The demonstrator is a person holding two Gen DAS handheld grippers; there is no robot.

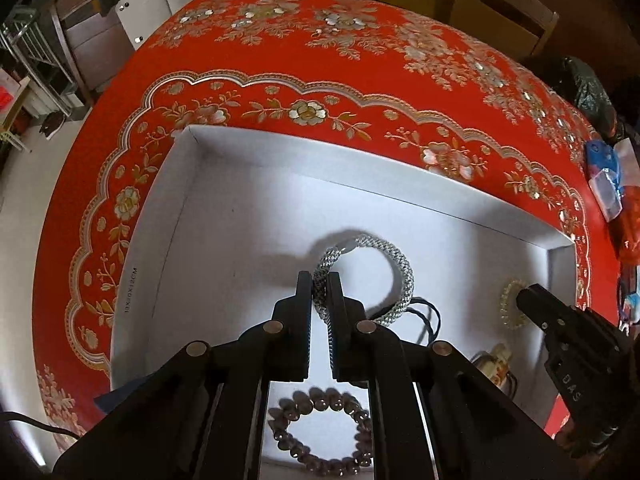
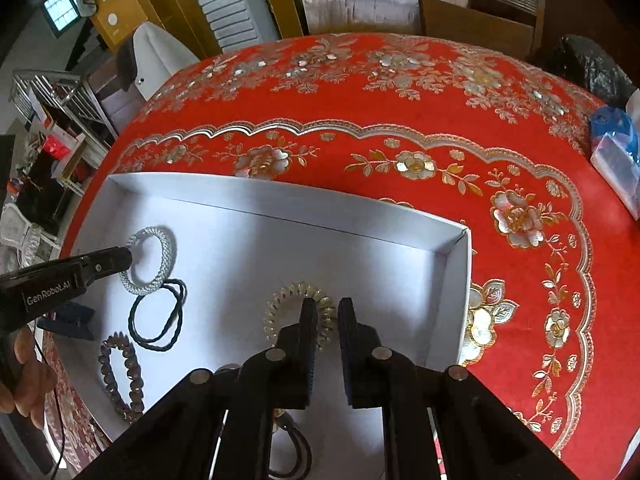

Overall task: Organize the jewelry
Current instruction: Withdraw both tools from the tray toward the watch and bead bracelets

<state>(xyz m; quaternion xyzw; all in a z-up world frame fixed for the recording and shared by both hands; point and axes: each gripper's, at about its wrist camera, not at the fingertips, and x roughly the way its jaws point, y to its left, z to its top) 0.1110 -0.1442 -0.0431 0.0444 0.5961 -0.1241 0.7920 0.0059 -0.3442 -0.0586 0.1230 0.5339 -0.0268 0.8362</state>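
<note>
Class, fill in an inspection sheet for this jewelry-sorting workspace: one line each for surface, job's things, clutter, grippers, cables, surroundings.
Surface: round table in a red floral tablecloth, bearing a white box.
Job's things: in the box, silver braided bracelet, dark cord loop, brown bead bracelet, clear coil hair tie.
Clutter: blue and white packets and a black bag at the table's right edge.
Grippers: left gripper shut on the silver braided bracelet; right gripper open over the coil hair tie.
Cables: thin black cable at the left.
Surroundings: wooden chairs, metal rack.
</note>
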